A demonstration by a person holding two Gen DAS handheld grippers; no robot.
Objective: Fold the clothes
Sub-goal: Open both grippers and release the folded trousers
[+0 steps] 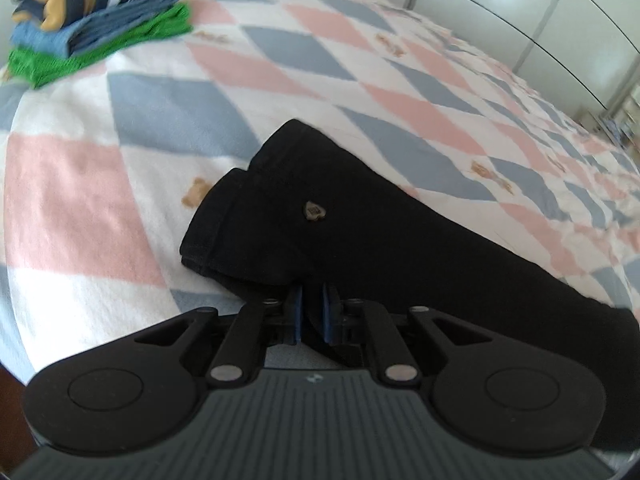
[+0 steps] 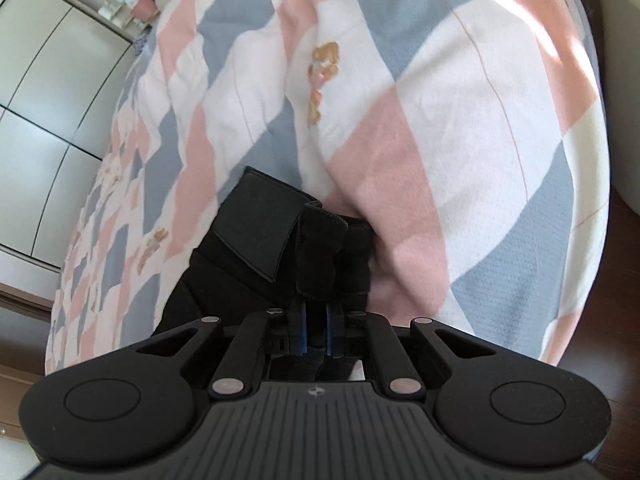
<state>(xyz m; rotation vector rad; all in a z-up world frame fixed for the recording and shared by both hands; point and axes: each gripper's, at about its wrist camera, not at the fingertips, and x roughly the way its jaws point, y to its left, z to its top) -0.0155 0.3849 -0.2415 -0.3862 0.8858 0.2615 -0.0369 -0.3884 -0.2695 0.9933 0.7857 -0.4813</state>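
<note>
Pinching black trousers (image 1: 360, 232), left hand-held gripper (image 1: 313, 300) low over bed (image 1: 160, 120).

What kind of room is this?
Probably a bedroom: a bed with a checked quilt, white wardrobe doors, and a stack of folded clothes on the bed.

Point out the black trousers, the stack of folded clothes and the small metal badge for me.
black trousers (image 1: 360, 248): left wrist view, on the flat dark cloth.
stack of folded clothes (image 1: 96, 12): left wrist view, on the blue middle layer.
metal badge (image 1: 315, 211): left wrist view, on its centre.
</note>
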